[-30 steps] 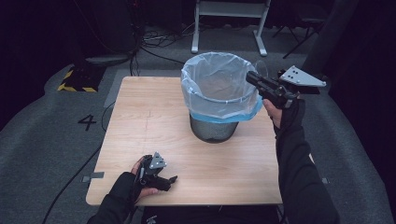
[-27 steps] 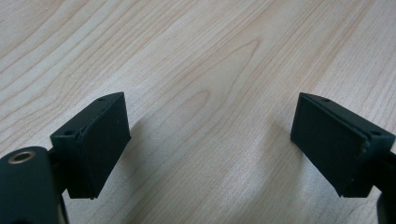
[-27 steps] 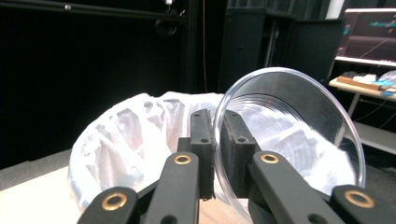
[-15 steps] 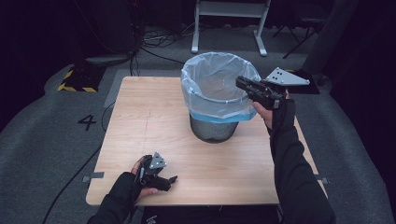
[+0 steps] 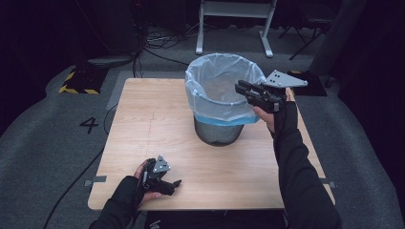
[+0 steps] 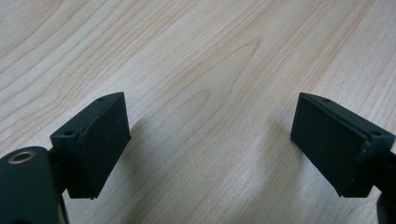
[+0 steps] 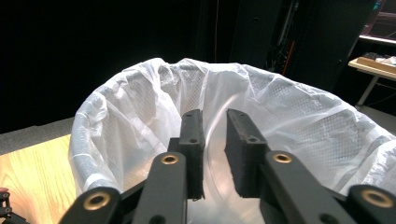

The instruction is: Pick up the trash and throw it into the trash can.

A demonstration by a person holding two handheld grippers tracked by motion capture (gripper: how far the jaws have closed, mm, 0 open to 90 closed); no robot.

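Toward the worktop's (image 5: 143, 124) far right, the bag-lined bin (image 5: 222, 102) stood as the right gripper's (image 5: 240, 88) fingers, just parting with nothing between, hovered over its rim, the left gripper (image 5: 175, 183) resting wide open by the near edge.

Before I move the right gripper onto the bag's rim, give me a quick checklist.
1. Right gripper at the near rim of the white plastic bag: ok.
2. Jaws parted enough to take the rim: ok, a narrow gap; they have just been opening, nothing between them.
3. Bag seated around the dark mesh bin: ok.
4. Bin upright on the light wooden table: ok.
5. Left gripper out of the way, open, low over the table's near edge: ok.
6. Bag's contents: cannot tell.
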